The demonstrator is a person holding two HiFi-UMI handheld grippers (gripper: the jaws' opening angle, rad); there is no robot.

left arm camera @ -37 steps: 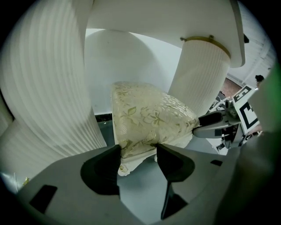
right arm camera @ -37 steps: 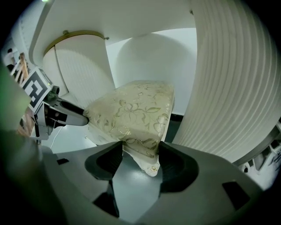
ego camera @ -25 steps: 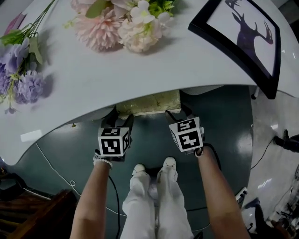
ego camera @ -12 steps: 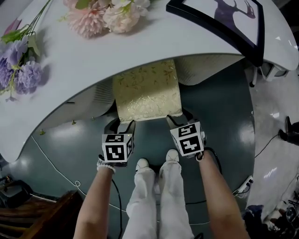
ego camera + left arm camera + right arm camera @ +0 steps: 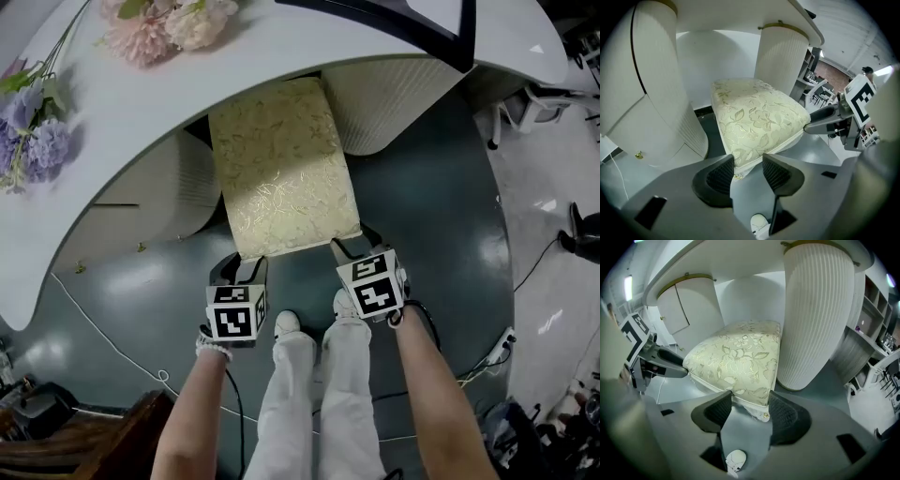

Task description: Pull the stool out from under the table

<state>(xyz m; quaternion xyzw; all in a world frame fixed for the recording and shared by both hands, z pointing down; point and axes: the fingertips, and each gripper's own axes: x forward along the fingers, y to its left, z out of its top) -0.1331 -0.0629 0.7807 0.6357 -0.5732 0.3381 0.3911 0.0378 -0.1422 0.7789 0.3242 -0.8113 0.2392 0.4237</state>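
Where the stool (image 5: 281,169) sits, table pedestals (image 5: 398,94) flank it.

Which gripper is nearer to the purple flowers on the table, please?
Left. The left gripper, jaws closing on a stool corner, sits toward the purple flowers; the right gripper grips the other near corner, farther away.

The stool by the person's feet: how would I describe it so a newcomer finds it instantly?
Start at the big curved white table, then look beneath its edge, between its white ribbed pedestals. The rectangular padded stool juts out there over the dark teal floor. It alone wears cream-gold leafy brocade; its neighbours are plain.
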